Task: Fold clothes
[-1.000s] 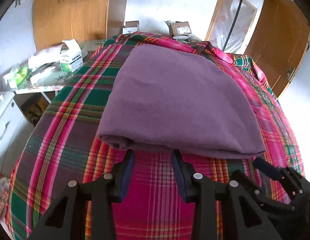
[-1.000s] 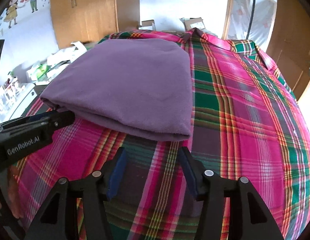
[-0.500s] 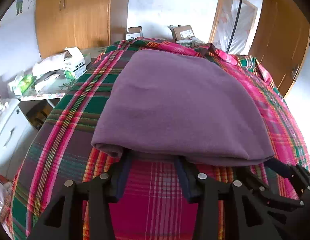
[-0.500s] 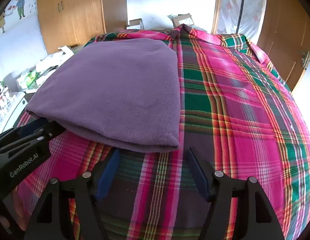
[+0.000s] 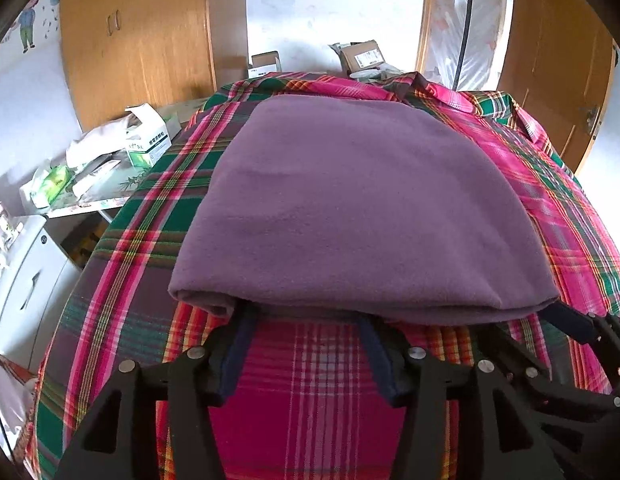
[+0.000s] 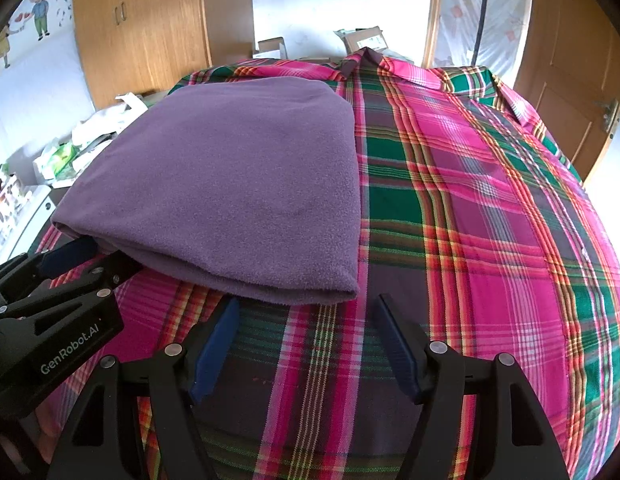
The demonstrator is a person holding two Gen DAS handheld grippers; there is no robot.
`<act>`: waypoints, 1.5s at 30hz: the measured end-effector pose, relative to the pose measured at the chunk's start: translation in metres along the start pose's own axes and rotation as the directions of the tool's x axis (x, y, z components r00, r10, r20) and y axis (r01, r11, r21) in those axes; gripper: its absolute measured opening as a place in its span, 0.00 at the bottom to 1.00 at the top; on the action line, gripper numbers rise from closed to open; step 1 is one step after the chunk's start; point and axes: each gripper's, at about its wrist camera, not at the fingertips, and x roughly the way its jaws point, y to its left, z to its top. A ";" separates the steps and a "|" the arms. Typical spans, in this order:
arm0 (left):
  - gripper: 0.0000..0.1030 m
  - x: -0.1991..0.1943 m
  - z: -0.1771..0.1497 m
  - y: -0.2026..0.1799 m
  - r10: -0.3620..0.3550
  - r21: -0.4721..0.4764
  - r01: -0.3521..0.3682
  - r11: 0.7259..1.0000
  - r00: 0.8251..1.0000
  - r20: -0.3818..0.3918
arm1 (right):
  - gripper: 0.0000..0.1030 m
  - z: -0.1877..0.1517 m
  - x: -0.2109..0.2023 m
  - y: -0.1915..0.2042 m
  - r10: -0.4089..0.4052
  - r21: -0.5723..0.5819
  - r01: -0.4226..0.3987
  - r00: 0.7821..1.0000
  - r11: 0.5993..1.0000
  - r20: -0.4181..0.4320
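A folded purple garment (image 5: pixel 349 208) lies on a pink and green plaid cloth (image 5: pixel 310 392) that covers the bed. My left gripper (image 5: pixel 306 318) is open at the garment's near edge, towards its left corner, and both fingertips are hidden under the overhanging fold. In the right wrist view the same garment (image 6: pixel 238 184) sits on the left half of the plaid cloth (image 6: pixel 469 220). There my right gripper (image 6: pixel 308 304) stands open just short of the near right corner, touching nothing. Each gripper shows in the other's view: the right gripper (image 5: pixel 549 332), the left gripper (image 6: pixel 96 258).
A low side table (image 5: pixel 94 196) with tissue boxes (image 5: pixel 148 142) stands left of the bed, above a white cabinet (image 5: pixel 26 280). A wooden wardrobe (image 5: pixel 138 40) and cardboard boxes (image 5: pixel 361 56) are at the back. A wooden door (image 6: pixel 569 80) is at the right.
Both grippers moved forward to the garment's near edge. The left fingertips slid under the fold. The right jaws spread a little wider.
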 end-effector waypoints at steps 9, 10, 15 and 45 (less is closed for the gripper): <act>0.52 0.001 0.000 -0.001 0.002 -0.001 -0.002 1.000 1.000 0.000 | 0.70 -0.001 0.000 -0.002 0.006 0.003 -0.006 1.000 1.000 0.000; 0.52 0.001 0.000 -0.001 0.001 -0.002 -0.001 1.000 1.000 0.000 | 0.70 -0.001 0.000 -0.003 0.007 0.004 -0.007 1.000 1.000 0.000; 0.52 0.001 -0.001 0.000 0.000 -0.002 0.000 1.000 1.000 0.000 | 0.70 -0.002 -0.001 -0.006 -0.005 0.021 0.005 1.000 1.000 0.000; 0.53 0.001 -0.002 -0.001 0.007 0.001 -0.007 1.000 1.000 0.001 | 0.70 -0.002 -0.002 -0.005 -0.012 0.020 0.012 1.000 1.000 0.000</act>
